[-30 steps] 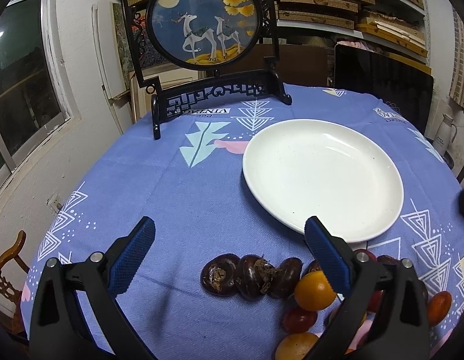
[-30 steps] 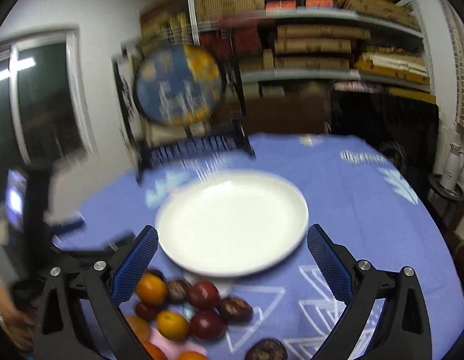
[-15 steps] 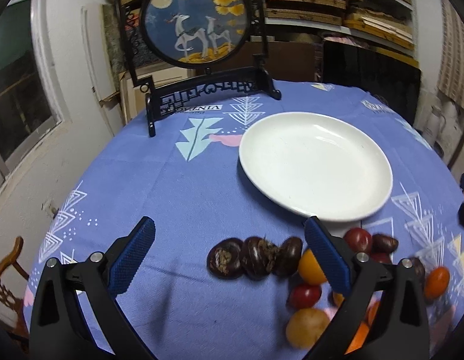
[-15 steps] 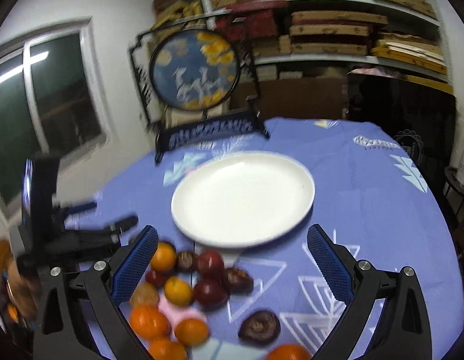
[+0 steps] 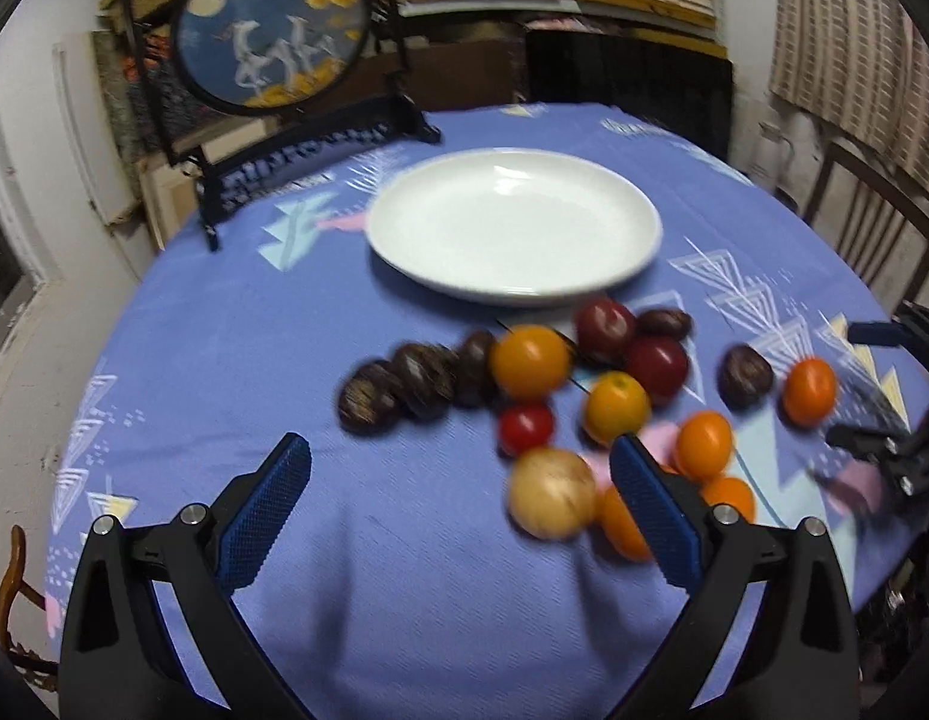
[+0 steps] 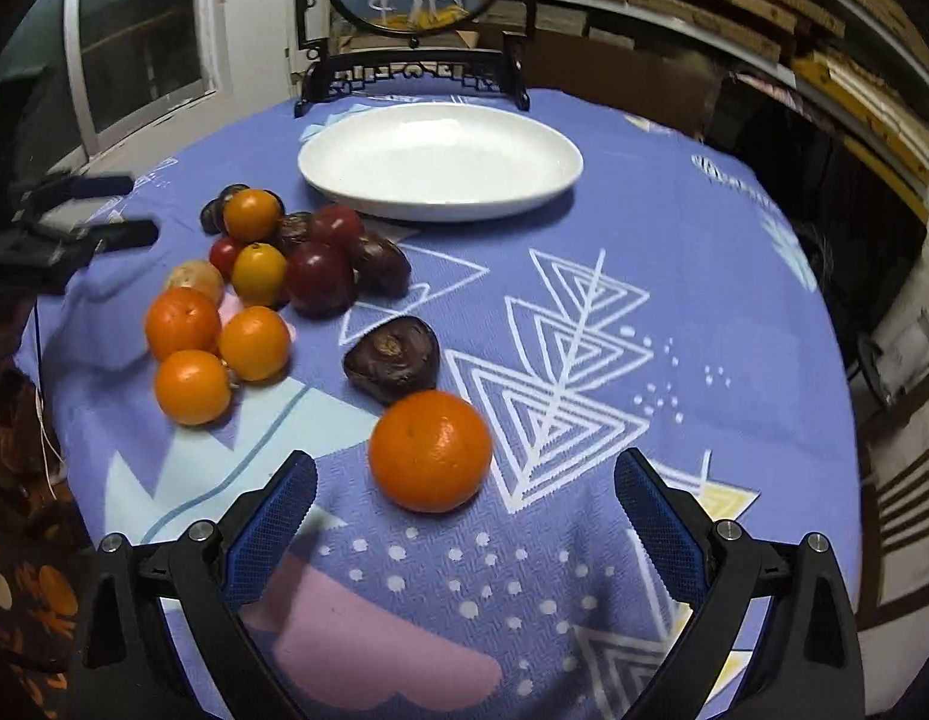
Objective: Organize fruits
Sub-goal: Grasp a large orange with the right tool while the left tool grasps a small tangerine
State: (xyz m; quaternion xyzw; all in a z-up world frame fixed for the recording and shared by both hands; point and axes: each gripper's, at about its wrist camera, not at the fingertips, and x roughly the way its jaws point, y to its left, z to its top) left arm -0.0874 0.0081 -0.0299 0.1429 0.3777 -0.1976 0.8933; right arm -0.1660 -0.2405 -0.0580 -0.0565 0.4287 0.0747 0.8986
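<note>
With jaws wide and just starting to close on nothing, the right gripper (image 6: 464, 498) could nudge the loose mandarin (image 6: 429, 450) rolling toward the water chestnut (image 6: 392, 360), while the left gripper (image 5: 458, 492) gapes empty.

Between the right fingers (image 6: 656, 522) the cloth (image 6: 674, 276) is free; only one orange (image 6: 429, 450) lies just ahead. Left of them the fruit pile (image 6: 266, 276) blocks the way.
</note>
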